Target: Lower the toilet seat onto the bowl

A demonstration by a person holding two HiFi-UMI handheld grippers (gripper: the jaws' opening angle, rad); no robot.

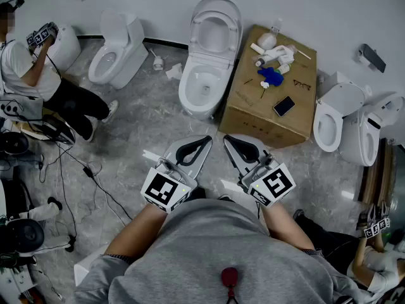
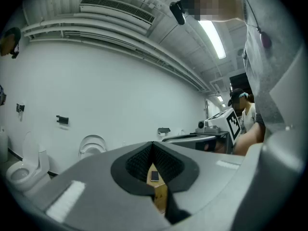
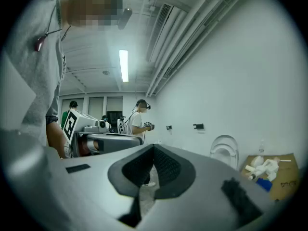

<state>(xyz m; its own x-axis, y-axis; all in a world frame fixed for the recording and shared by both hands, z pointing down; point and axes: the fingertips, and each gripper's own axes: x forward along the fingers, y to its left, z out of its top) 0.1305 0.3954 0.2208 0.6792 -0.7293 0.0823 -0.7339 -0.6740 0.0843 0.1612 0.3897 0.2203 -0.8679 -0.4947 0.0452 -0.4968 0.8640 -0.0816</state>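
The white toilet (image 1: 204, 84) stands on the floor ahead of me, its seat and lid (image 1: 216, 25) raised upright against the wall. It shows small and far in the left gripper view (image 2: 92, 146) and in the right gripper view (image 3: 225, 148). My left gripper (image 1: 206, 140) and right gripper (image 1: 227, 139) hover side by side near my body, well short of the bowl, tips pointing toward it. Both are shut with nothing between the jaws; their closed tips show in the left gripper view (image 2: 153, 147) and the right gripper view (image 3: 154, 149).
A cardboard box (image 1: 253, 116) sits right of the toilet, carrying a phone (image 1: 284, 106), a blue item (image 1: 272, 76) and white parts. More toilets stand at left (image 1: 117, 48) and right (image 1: 338, 116). A person (image 1: 35, 75) crouches far left; cables (image 1: 79, 170) trail over the floor.
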